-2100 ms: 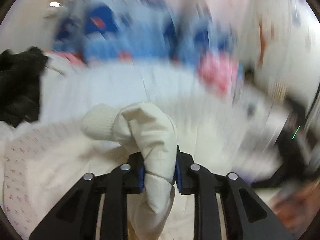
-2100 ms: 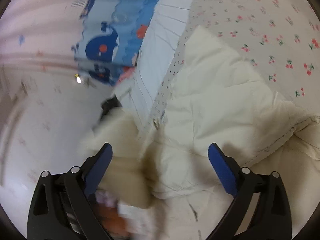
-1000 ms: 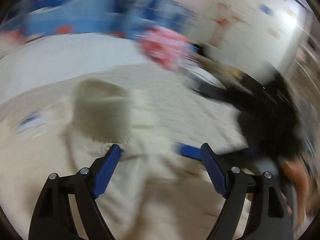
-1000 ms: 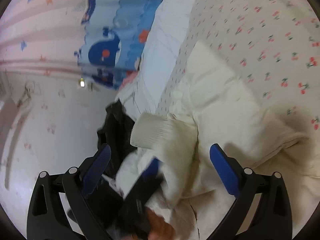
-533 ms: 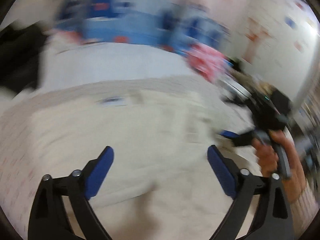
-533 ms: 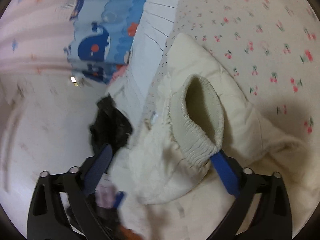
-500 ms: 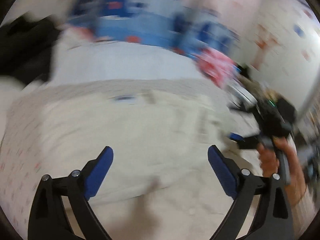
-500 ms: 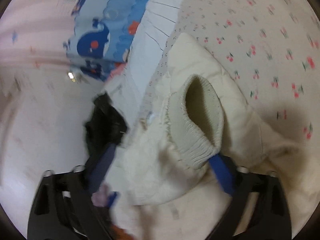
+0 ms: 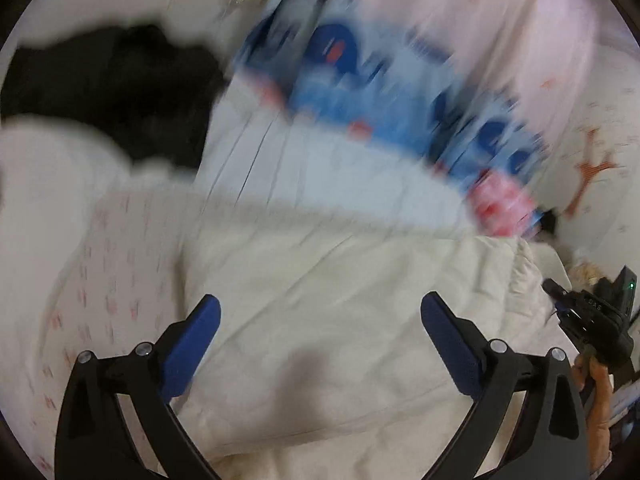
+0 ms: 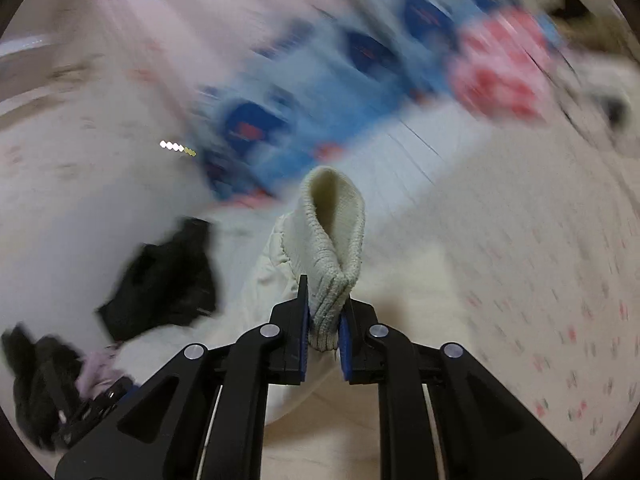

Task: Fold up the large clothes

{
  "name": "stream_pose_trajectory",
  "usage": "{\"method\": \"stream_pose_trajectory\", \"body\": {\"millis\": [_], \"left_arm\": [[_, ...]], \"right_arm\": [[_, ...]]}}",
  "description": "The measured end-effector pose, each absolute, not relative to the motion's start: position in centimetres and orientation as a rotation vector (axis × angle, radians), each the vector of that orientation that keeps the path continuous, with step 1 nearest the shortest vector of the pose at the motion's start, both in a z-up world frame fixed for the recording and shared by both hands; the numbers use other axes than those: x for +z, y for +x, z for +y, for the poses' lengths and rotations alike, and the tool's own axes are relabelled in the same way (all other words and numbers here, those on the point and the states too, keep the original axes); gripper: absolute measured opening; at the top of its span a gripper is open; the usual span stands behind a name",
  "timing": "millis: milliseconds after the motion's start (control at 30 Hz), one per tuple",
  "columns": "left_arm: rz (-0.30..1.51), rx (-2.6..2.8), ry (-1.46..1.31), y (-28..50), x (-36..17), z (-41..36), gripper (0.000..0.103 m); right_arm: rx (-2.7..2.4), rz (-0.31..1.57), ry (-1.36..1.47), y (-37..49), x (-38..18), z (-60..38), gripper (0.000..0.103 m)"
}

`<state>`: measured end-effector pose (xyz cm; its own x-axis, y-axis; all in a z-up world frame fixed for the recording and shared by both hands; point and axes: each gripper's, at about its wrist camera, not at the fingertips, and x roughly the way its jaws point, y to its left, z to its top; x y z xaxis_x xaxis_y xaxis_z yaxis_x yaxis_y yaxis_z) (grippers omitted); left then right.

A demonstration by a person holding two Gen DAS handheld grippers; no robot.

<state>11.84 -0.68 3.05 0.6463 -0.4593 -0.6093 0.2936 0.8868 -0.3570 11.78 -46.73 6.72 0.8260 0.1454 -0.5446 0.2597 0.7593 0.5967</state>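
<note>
A cream padded jacket (image 9: 340, 280) lies spread on the cherry-print bed sheet (image 9: 112, 260). My left gripper (image 9: 320, 304) hovers over the jacket's flat body, its jaws opening wide with nothing pinched between them. In the right wrist view, my right gripper (image 10: 324, 300) is shut on the jacket's ribbed knit cuff (image 10: 332, 216), which stands up in a loop above the pads. The sleeve (image 10: 276, 264) trails down to the left behind it. The right gripper's body shows at the left wrist view's right edge, held by a person's hand (image 9: 598, 384).
A black garment (image 10: 168, 280) lies in a heap at the bed's left side, also in the left wrist view (image 9: 112, 88). A blue whale-print fabric (image 9: 360, 88) and a pink bundle (image 10: 500, 76) sit along the far edge. A pale quilt (image 9: 320, 168) lies beyond the jacket.
The right gripper has closed on the knit cuff that stood between its open jaws. The left gripper has spread wider and swung across the jacket, with its view rolling.
</note>
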Motion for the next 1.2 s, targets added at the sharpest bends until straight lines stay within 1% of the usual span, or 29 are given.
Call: {"method": "stream_pose_trajectory", "body": {"millis": [33, 67, 100, 167, 200, 267, 333, 400, 433, 500, 533, 567, 600, 633, 667, 700, 733, 767, 800, 833, 867, 900, 933, 967, 1000, 1033, 1067, 1133, 1200], "left_arm": [[0.829, -0.402, -0.226, 12.4, 1.1, -0.1, 0.096], [0.933, -0.344, -0.207, 13.6, -1.6, -0.1, 0.096], [0.994, -0.321, -0.22, 14.1, -3.5, 0.3, 0.096], [1.02, -0.337, -0.326, 14.5, -4.6, 1.5, 0.096], [1.004, -0.32, -0.322, 14.5, -3.7, 1.7, 0.095], [0.882, -0.316, -0.279, 14.0, -0.6, 1.7, 0.096], [0.781, -0.35, -0.265, 12.9, 1.6, 1.6, 0.096], [0.736, -0.401, -0.274, 12.6, 2.6, 1.2, 0.096], [0.739, -0.411, -0.268, 12.8, 2.5, 0.8, 0.096], [0.796, -0.406, -0.241, 13.2, 0.8, 0.3, 0.096], [0.834, -0.391, -0.23, 13.3, -0.3, 0.0, 0.096], [0.897, -0.356, -0.201, 14.0, -1.9, -0.5, 0.096], [0.925, -0.324, -0.164, 14.5, -3.0, -0.8, 0.096], [0.933, -0.32, -0.161, 14.6, -3.6, -1.0, 0.097], [0.944, -0.332, -0.2, 14.8, -3.8, -0.7, 0.097], [0.951, -0.323, -0.217, 15.0, -3.4, -0.5, 0.097], [0.947, -0.318, -0.223, 15.1, -2.9, -0.3, 0.097], [0.911, -0.312, -0.222, 15.0, -2.1, -0.2, 0.097], [0.868, -0.305, -0.203, 14.8, -1.3, -0.5, 0.097], [0.831, -0.295, -0.172, 14.5, -0.8, -0.8, 0.097], [0.785, -0.283, -0.125, 14.1, 0.0, -1.3, 0.097], [0.744, -0.275, -0.087, 13.7, 0.6, -1.7, 0.097], [0.725, -0.273, -0.064, 13.5, 0.6, -1.9, 0.097], [0.707, -0.267, -0.017, 13.3, 0.7, -2.6, 0.097], [0.703, -0.256, 0.035, 12.8, 0.3, -3.5, 0.097], [0.704, -0.25, 0.084, 12.4, -0.3, -4.2, 0.097], [0.71, -0.248, 0.131, 12.4, -0.8, -4.7, 0.097], [0.708, -0.233, 0.17, 12.3, -1.1, -5.5, 0.097], [0.685, -0.232, 0.178, 11.9, -0.6, -5.5, 0.097]], "right_arm": [[-0.093, 0.687, 0.779, 12.3, 4.2, -47.6, 0.012], [-0.114, 0.736, 0.852, 12.4, 1.9, -48.5, 0.012], [-0.106, 0.769, 0.944, 12.4, 0.0, -49.3, 0.012], [-0.115, 0.768, 1.014, 12.1, 0.0, -50.0, 0.014], [-0.151, 0.746, 0.975, 11.7, 1.5, -49.9, 0.017], [-0.233, 0.685, 0.884, 10.7, 4.1, -49.8, 0.025], [-0.257, 0.529, 0.792, 9.0, 7.4, -49.0, 0.041], [-0.158, 0.448, 0.7, 9.1, 9.7, -47.1, 0.052], [-0.093, 0.442, 0.663, 9.9, 10.3, -46.2, 0.056], [0.034, 0.505, 0.611, 11.9, 9.7, -43.6, 0.056], [0.038, 0.57, 0.597, 12.8, 8.8, -43.1, 0.056], [0.02, 0.662, 0.587, 14.1, 7.3, -42.6, 0.056], [-0.012, 0.808, 0.592, 15.8, 4.3, -42.7, 0.056], [-0.01, 0.87, 0.635, 16.3, 2.1, -43.2, 0.049], [-0.015, 0.885, 0.696, 16.2, 0.5, -44.0, 0.042], [-0.035, 0.886, 0.738, 16.0, 0.3, -44.9, 0.03], [-0.036, 0.883, 0.753, 15.9, 0.9, -45.3, 0.029], [-0.047, 0.828, 0.731, 15.4, 2.4, -45.4, 0.029], [-0.059, 0.775, 0.697, 15.0, 3.6, -45.3, 0.033], [-0.066, 0.717, 0.653, 14.6, 5.0, -45.1, 0.047], [-0.062, 0.669, 0.618, 14.3, 6.1, -44.7, 0.054], [-0.059, 0.661, 0.608, 14.3, 6.4, -44.6, 0.061], [-0.067, 0.685, 0.597, 14.2, 6.2, -44.5, 0.064], [-0.094, 0.746, 0.583, 15.1, 5.4, -44.4, 0.065], [-0.122, 0.849, 0.571, 16.1, 3.4, -44.4, 0.066], [-0.124, 0.886, 0.574, 16.3, 2.0, -44.4, 0.066], [-0.126, 0.88, 0.571, 16.3, 1.6, -44.5, 0.066], [-0.143, 0.878, 0.542, 16.2, 2.8, -44.2, 0.066], [-0.13, 0.775, 0.499, 15.3, 5.0, -43.2, 0.066]]}}
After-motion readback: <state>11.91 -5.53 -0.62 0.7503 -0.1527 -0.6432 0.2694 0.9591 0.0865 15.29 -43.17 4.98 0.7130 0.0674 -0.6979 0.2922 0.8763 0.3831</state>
